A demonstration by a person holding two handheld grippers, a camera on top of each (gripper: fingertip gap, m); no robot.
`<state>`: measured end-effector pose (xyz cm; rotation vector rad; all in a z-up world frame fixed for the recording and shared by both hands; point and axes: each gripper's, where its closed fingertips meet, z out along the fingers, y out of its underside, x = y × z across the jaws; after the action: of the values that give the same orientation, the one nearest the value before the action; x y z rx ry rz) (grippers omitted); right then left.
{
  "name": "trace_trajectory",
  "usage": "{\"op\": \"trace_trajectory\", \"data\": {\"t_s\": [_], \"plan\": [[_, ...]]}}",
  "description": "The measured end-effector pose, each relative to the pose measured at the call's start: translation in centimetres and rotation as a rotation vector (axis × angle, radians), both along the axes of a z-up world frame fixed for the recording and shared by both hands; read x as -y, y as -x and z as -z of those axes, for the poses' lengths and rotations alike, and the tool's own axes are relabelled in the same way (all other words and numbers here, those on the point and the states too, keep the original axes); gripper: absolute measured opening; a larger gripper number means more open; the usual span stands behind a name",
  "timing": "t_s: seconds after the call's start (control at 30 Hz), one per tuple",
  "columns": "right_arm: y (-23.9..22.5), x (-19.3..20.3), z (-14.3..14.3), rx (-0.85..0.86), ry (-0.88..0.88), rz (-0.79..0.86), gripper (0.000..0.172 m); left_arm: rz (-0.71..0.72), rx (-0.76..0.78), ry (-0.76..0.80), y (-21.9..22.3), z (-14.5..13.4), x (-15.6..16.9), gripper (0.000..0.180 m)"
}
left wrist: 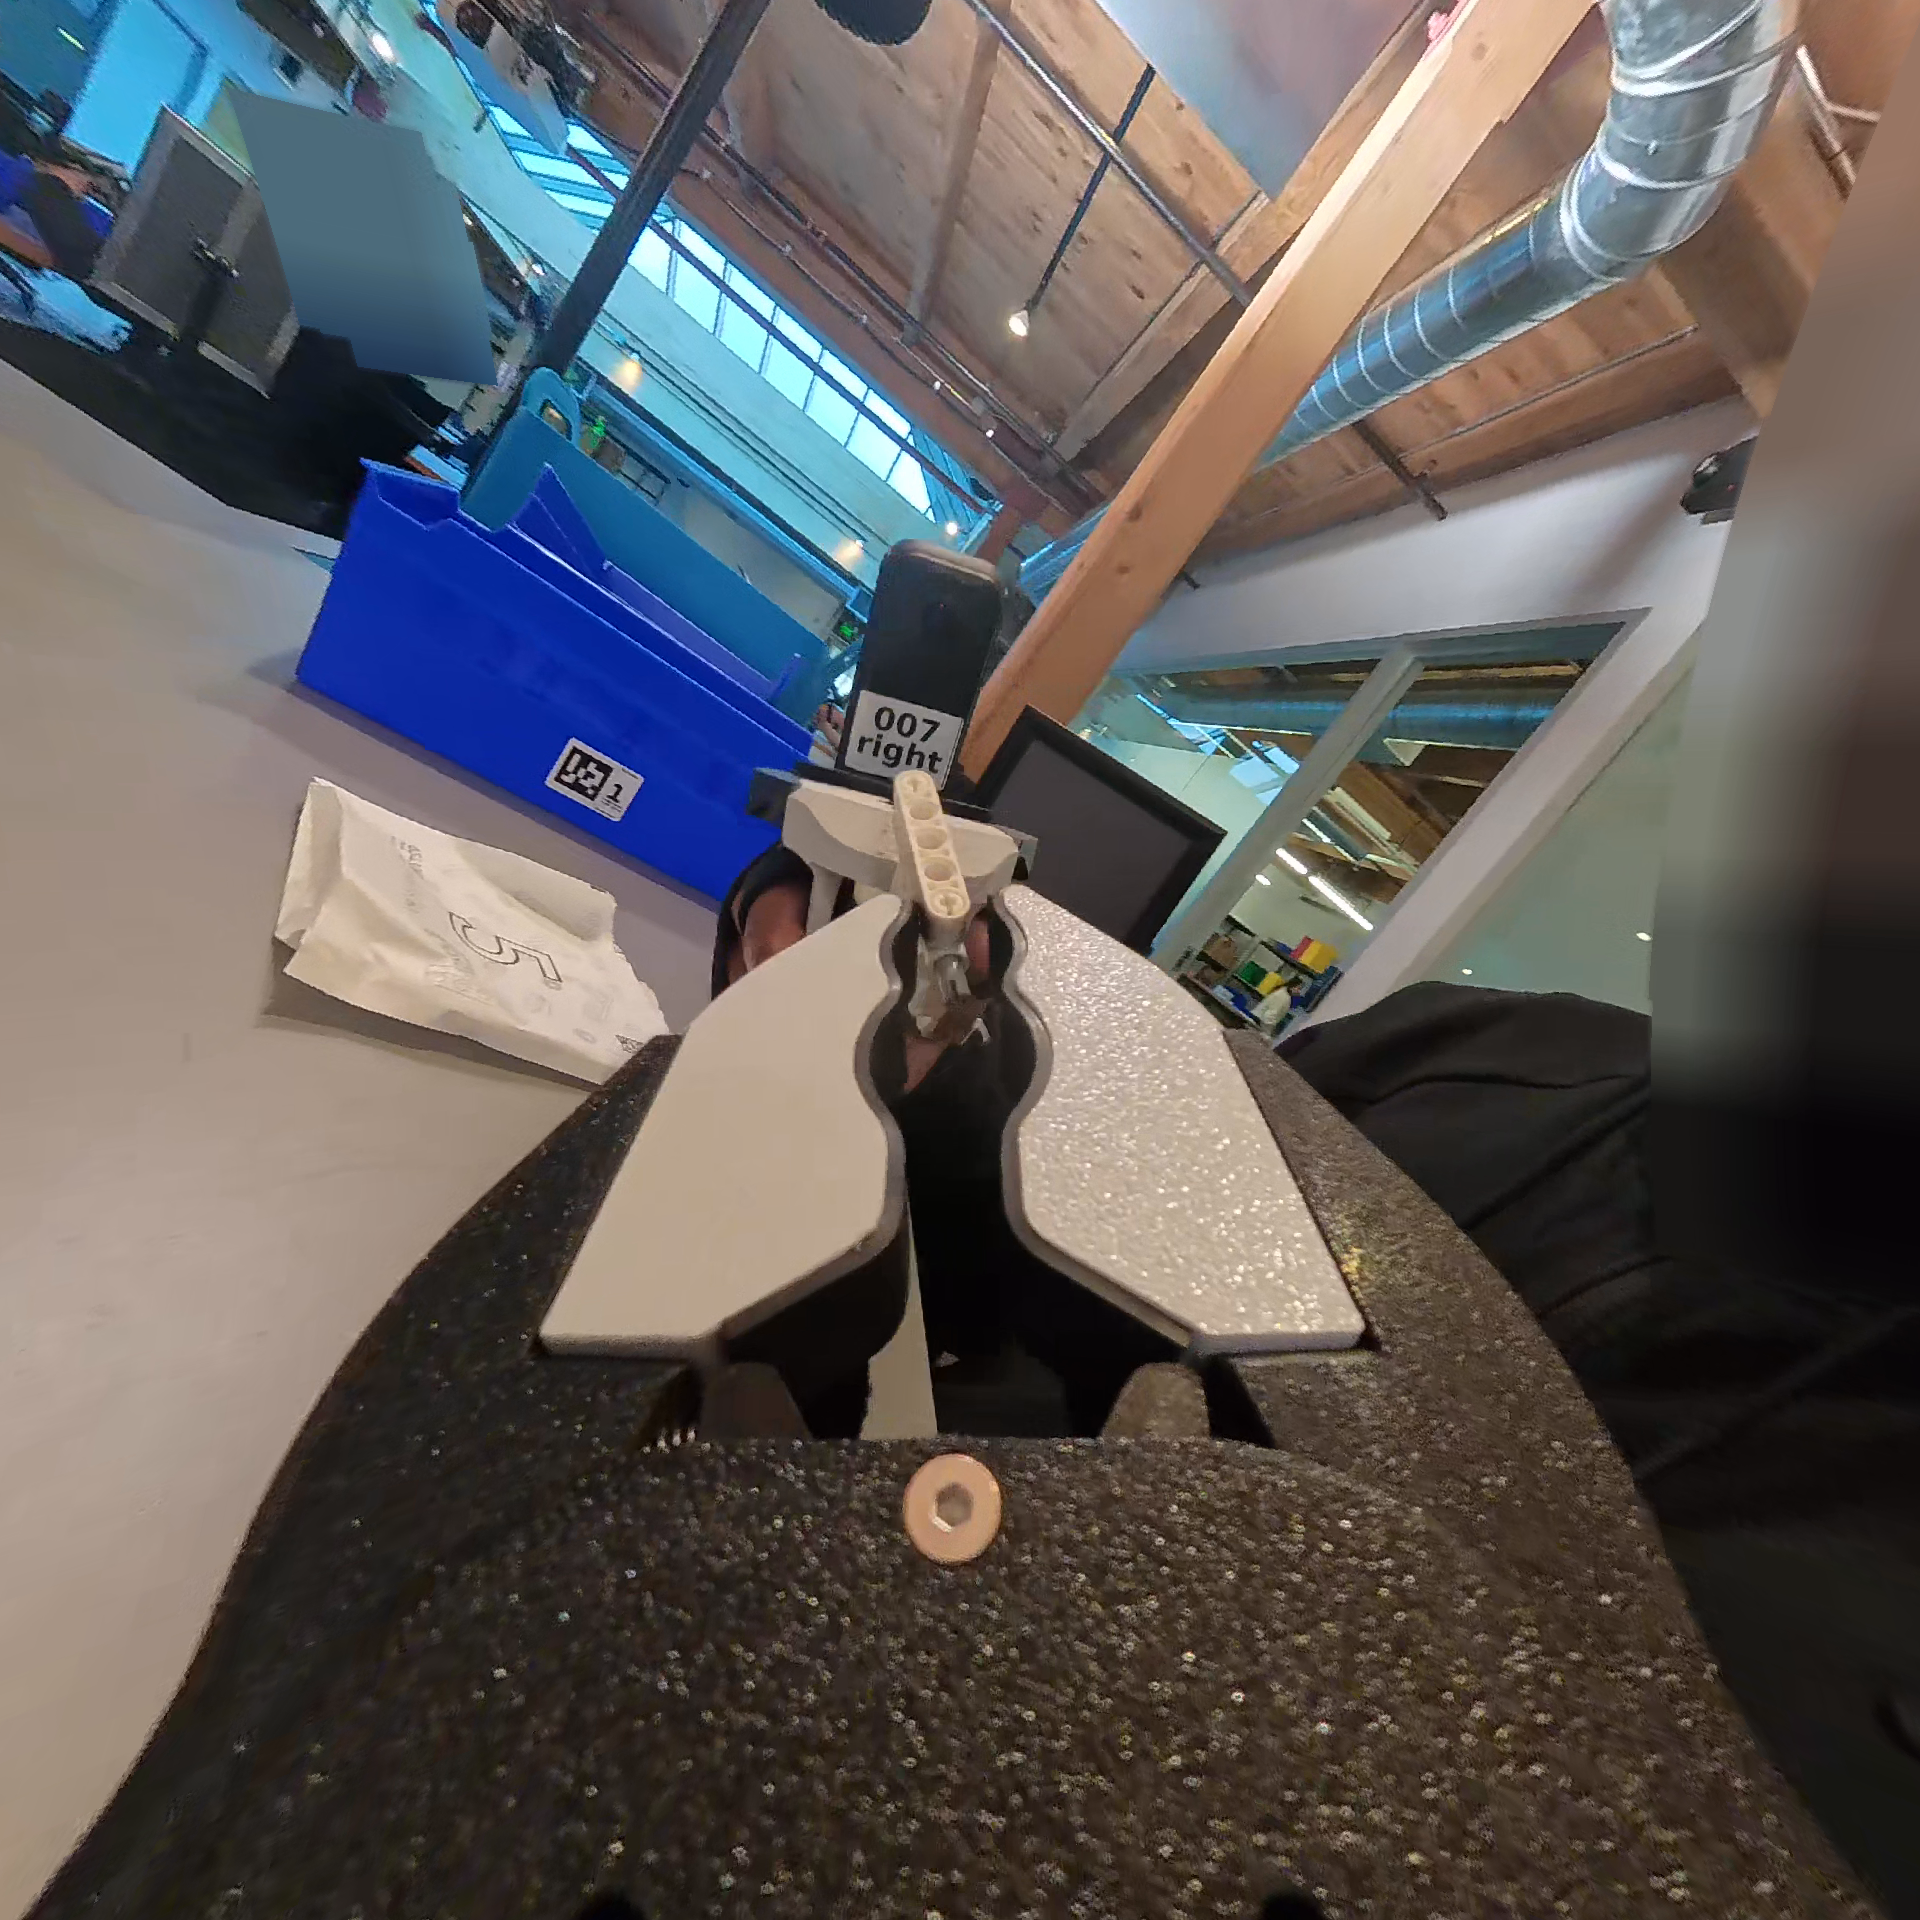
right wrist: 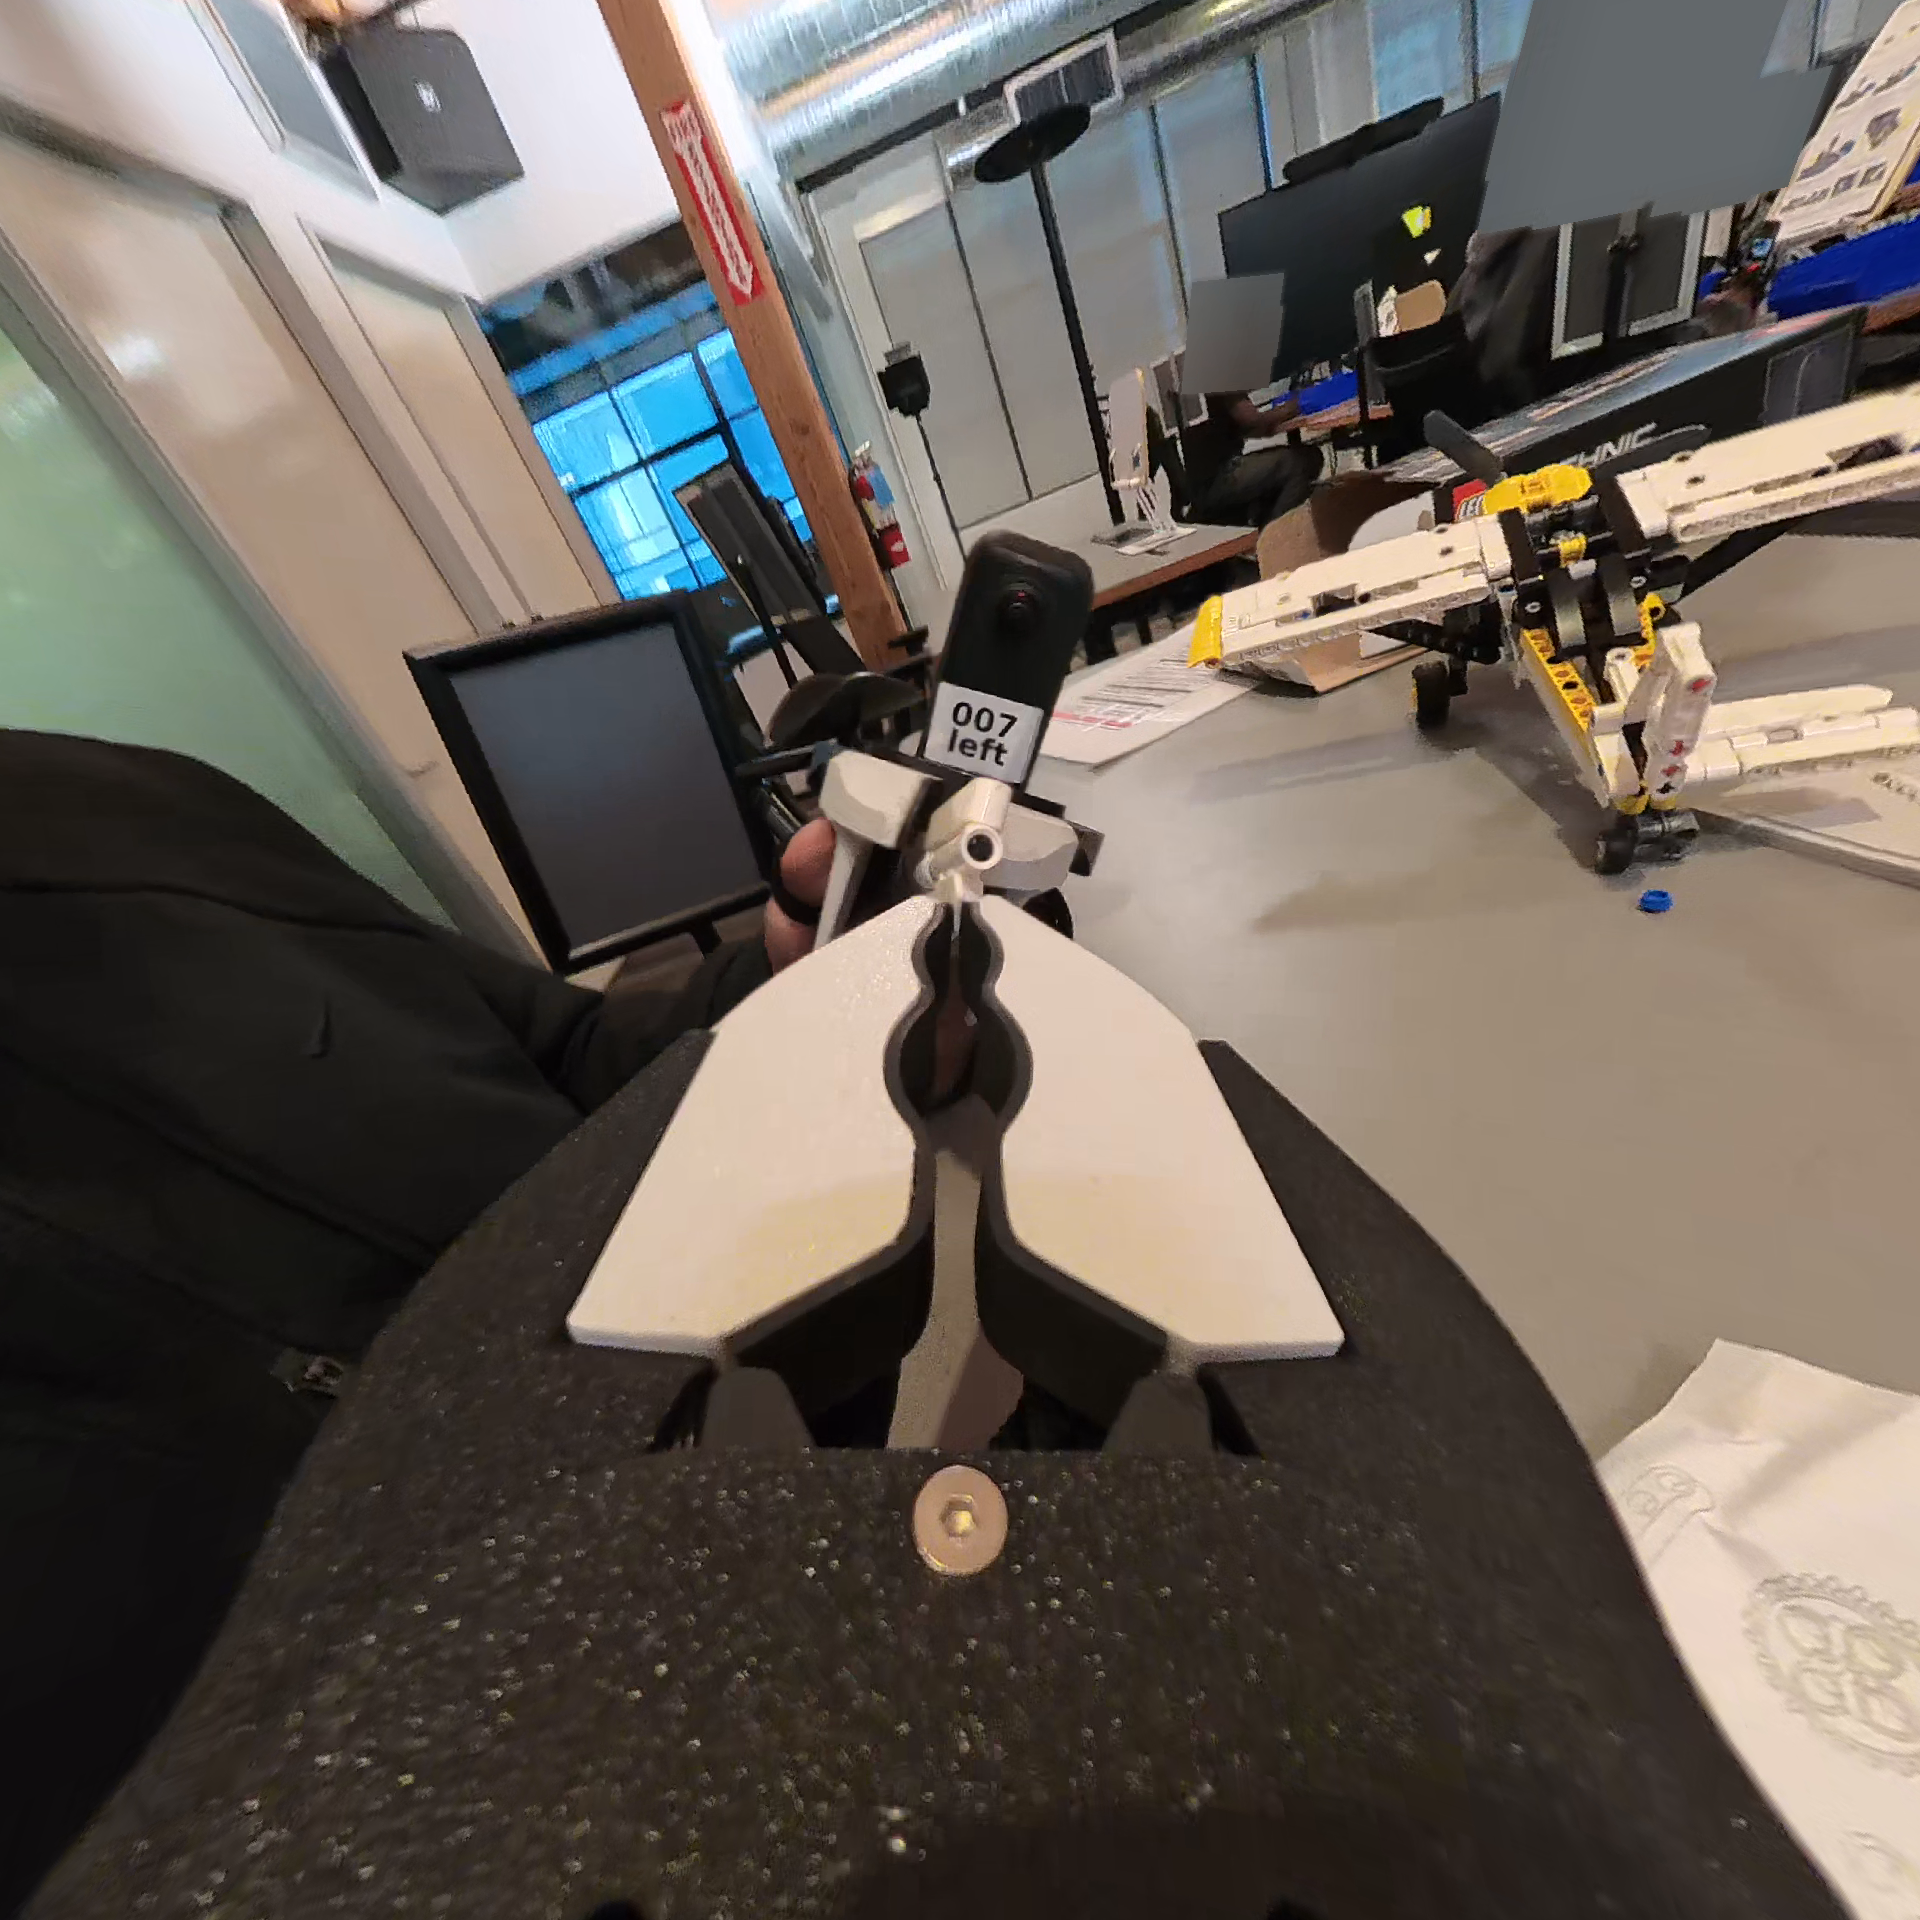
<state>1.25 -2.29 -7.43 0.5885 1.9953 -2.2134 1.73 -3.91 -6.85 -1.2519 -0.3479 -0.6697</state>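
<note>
White holed beam [left wrist: 928, 852] pinched in left claw [left wrist: 940, 920], right claw [right wrist: 954, 920] clamping a thin white piece [right wrist: 961, 847]

blocked: blue bin [left wrist: 499, 665], brick aeroplane [right wrist: 1558, 582] | free: grey table [right wrist: 1403, 1039]

The white paper bag [right wrist: 1787, 1621] is cut off by the right edge in the right wrist view. A blue bin [left wrist: 540, 644] is partly hidden behind the other gripper's camera [left wrist: 935, 644]. The far shelves [left wrist: 1278, 966] hold coloured things too small to tell. The blue small piece [right wrist: 1654, 900] on the table is too small to name.
</note>
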Motion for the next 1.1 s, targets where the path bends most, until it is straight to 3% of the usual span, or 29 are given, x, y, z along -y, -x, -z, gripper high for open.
{"op": "trace_trajectory", "data": {"t_s": [0.47, 0.7, 0.83, 1.1], "plan": [[-0.8, 0.5, -0.2, 0.022, 0.079, 0.008, 0.001, -0.125, -0.079, 0.068, -0.5, 0.5, -0.6, 0.008], [-0.9, 1.5, 0.2, 0.06, 0.083, 0.009, 0.022, -0.125, -0.086, 0.053, -0.8, 0.3, -0.5, 0.008], [-1.0, 1.9, 0.0, 0.042, 0.091, 0.025, 0.007, -0.112, -0.084, 0.056, -0.9, 0.3, -0.5, 0.008], [-0.4, 1.6, 0.1, 0.115, 0.121, 0.052, 0.006, -0.16, -0.109, 0.125, -0.4, 0.8, -0.7, 0.008]]}}
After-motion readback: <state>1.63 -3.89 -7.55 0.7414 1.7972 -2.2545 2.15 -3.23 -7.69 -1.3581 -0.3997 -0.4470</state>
